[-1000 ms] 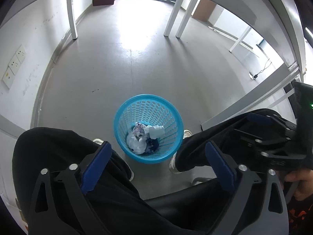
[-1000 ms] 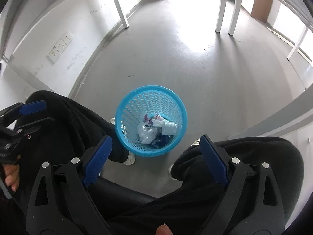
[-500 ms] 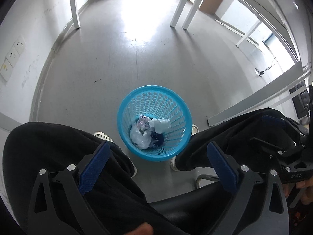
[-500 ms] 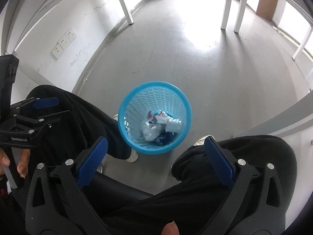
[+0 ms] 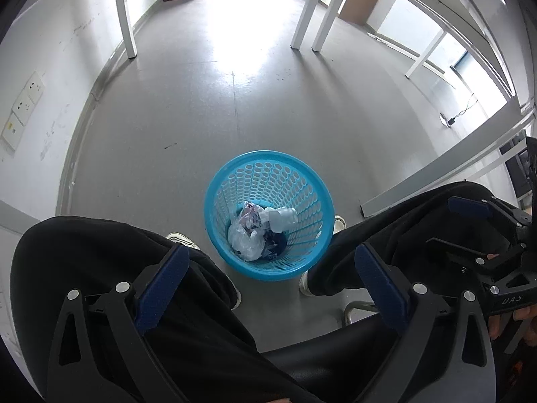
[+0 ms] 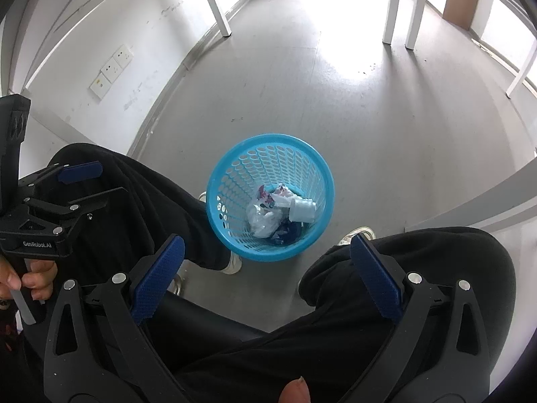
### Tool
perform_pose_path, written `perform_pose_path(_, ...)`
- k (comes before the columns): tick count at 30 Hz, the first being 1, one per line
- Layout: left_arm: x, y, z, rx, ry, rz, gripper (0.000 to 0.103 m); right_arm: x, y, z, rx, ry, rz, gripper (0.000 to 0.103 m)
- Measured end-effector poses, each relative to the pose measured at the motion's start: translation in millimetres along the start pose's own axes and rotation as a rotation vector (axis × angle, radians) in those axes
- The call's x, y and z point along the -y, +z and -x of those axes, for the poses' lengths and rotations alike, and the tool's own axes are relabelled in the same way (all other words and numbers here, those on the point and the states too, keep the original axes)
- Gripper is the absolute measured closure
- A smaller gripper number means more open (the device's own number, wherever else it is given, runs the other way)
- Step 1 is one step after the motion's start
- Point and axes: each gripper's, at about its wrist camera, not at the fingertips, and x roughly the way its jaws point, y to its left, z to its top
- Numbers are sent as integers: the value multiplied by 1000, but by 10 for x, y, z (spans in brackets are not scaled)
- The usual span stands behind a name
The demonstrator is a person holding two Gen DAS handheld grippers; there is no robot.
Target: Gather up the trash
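Observation:
A blue perforated waste basket [image 5: 268, 164] [image 6: 268, 147] stands on the grey floor between a seated person's feet. Inside it lie crumpled trash: a clear plastic bag [image 5: 245, 241] [image 6: 261, 221], a white cup [image 5: 283, 218] [image 6: 302, 210] and printed wrappers. My left gripper [image 5: 272, 285] hangs open high above the basket with nothing between its blue pads. My right gripper [image 6: 266, 275] is open and empty too, above the person's knees. Each gripper also shows at the edge of the other's view.
The person's black-trousered legs [image 5: 100, 262] [image 6: 419, 268] and white shoes flank the basket. A black chair seat [image 6: 208, 322] is below. White table legs [image 5: 305, 13] [image 6: 399, 10] stand farther off. A wall with sockets [image 6: 110, 70] runs on the left.
Both grippers have lifted slightly and tilted, so the basket sits a little higher in each view. The trash in the basket has not moved.

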Motion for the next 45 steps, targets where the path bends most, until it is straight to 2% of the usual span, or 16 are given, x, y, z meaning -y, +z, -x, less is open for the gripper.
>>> perform_pose_path(45, 25, 10, -58, -28, -4, -16, 6, 152, 16, -53, -8, 26, -48, 8)
